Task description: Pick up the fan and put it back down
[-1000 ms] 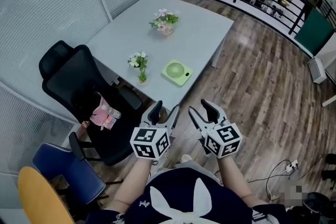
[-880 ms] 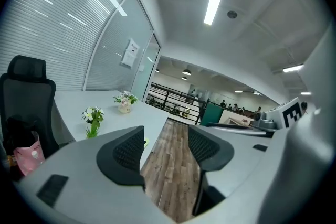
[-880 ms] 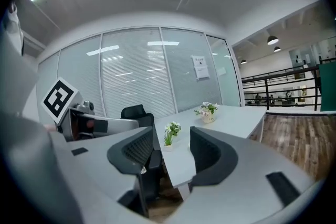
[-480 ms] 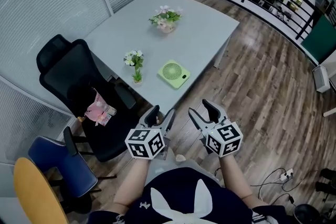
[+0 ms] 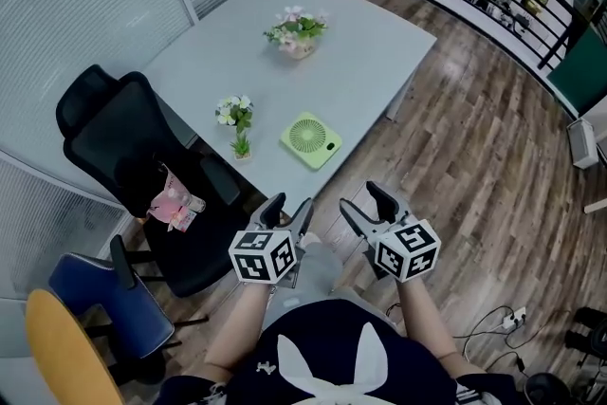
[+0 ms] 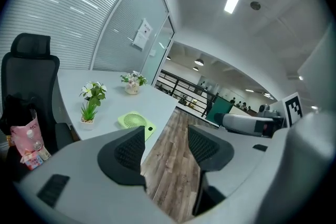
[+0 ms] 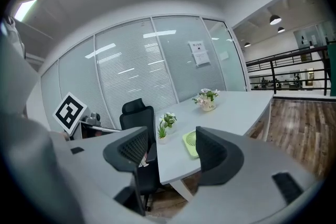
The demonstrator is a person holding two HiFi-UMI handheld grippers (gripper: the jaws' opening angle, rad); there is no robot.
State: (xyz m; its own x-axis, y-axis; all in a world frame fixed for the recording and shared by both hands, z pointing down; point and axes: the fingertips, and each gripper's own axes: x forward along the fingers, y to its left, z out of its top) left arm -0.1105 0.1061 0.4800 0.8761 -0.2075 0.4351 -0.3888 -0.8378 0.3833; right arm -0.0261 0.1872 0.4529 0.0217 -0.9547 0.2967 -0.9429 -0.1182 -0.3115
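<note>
A flat light-green fan (image 5: 312, 139) lies near the front edge of the pale grey table (image 5: 360, 52); it also shows in the left gripper view (image 6: 136, 123) and partly behind a jaw in the right gripper view (image 7: 190, 143). My left gripper (image 5: 287, 210) hangs well short of the table, over the floor, jaws apart with nothing between them. My right gripper (image 5: 370, 201) is beside it, also away from the table, its jaws opening and empty.
Two small flower pots stand on the table, one next to the fan (image 5: 236, 128) and one farther back (image 5: 296, 33). A black office chair (image 5: 123, 156) with a pink bag (image 5: 169, 204) sits at the table's left. Blue (image 5: 100, 294) and yellow (image 5: 66, 356) chairs stand nearer.
The view has drifted, so the table and fan sit slightly further left and lower. Both grippers have sunk a little in the frame. The right jaws have spread wider.
</note>
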